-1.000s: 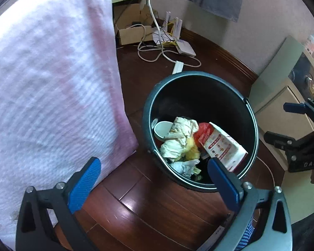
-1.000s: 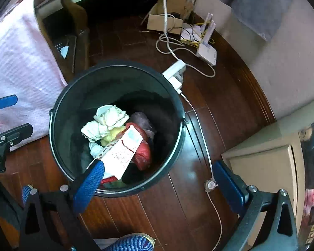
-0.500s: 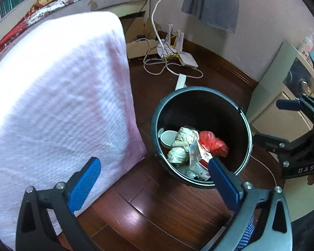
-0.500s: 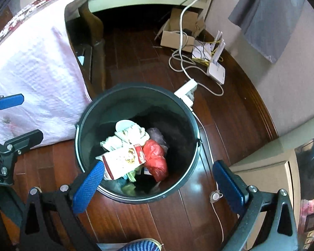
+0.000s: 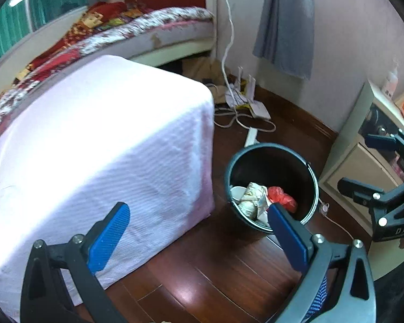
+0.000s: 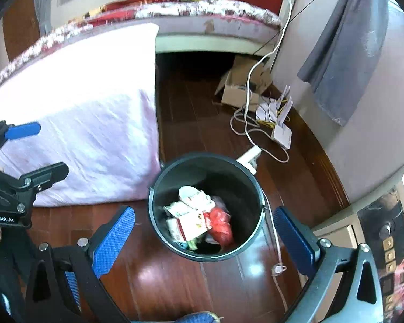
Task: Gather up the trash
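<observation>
A dark round bin (image 5: 313,185) stands on the wooden floor beside a table draped in a pale pink cloth (image 5: 99,145). It holds trash: a red-and-white carton (image 6: 191,224), a red bag (image 6: 222,222), crumpled paper (image 5: 251,196) and a white cup (image 5: 237,191). My left gripper (image 5: 199,237) is open and empty, above and before the bin. My right gripper (image 6: 204,239) is open and empty, high above the bin (image 6: 159,188). Each gripper shows in the other's view, the right (image 5: 369,167) and the left (image 6: 29,150).
A bed (image 5: 148,27) with a patterned cover runs along the back. A cardboard box (image 6: 242,91), a white router (image 6: 281,132), cables and a power strip (image 6: 249,157) lie on the floor behind the bin. A beige cabinet (image 5: 363,156) stands right of it.
Both grippers have risen and pulled back from the bin, which looks smaller now. The carton has dropped and settled among the trash. The bed and table top have come into view.
</observation>
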A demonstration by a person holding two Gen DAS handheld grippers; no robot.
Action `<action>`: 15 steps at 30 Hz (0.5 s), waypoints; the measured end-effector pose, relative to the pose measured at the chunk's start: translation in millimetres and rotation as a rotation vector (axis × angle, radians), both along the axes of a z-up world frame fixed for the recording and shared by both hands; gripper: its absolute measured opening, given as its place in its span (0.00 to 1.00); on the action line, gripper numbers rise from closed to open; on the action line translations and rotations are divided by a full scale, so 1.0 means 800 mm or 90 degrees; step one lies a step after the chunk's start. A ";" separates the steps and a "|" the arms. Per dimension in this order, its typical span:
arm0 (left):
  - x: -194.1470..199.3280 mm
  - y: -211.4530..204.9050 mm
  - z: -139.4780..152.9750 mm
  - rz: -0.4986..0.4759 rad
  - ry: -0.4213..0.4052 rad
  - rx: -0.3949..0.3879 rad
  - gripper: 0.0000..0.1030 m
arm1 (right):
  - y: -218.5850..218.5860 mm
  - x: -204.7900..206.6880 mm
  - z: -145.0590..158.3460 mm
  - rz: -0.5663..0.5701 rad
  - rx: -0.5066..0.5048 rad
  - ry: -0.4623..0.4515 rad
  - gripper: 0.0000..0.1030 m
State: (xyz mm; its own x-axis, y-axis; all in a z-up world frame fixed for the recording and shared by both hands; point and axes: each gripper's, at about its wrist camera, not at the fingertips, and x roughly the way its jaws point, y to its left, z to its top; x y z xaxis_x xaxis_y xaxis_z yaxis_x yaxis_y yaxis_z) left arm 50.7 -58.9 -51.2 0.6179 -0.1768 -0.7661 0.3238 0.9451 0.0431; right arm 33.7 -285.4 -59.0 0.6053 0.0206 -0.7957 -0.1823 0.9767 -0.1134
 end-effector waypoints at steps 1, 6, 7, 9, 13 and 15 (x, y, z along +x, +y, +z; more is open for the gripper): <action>-0.006 0.006 0.006 0.005 -0.007 0.000 0.99 | 0.003 -0.005 0.005 -0.004 0.003 -0.005 1.00; -0.030 0.024 0.026 0.021 -0.042 -0.003 0.99 | 0.022 -0.038 0.028 -0.016 0.011 -0.040 1.00; -0.035 0.027 0.029 0.025 -0.047 -0.006 0.99 | 0.023 -0.044 0.031 -0.018 0.012 -0.045 1.00; -0.045 0.033 0.035 0.028 -0.057 -0.007 0.99 | 0.028 -0.058 0.041 -0.026 0.018 -0.062 1.00; -0.074 0.038 0.046 0.027 -0.081 -0.009 0.99 | 0.035 -0.085 0.059 -0.044 0.022 -0.088 1.00; -0.084 0.038 0.049 0.025 -0.089 -0.006 0.99 | 0.039 -0.096 0.070 -0.056 0.022 -0.103 1.00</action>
State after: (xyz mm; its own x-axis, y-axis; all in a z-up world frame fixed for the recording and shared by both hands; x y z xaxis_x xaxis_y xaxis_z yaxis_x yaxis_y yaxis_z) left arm -16.9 -28.9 -11.7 0.7253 -0.1573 -0.6702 0.2783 0.9575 0.0764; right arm -43.4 -253.9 -2.8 0.7264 -0.0135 -0.6871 -0.0772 0.9919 -0.1010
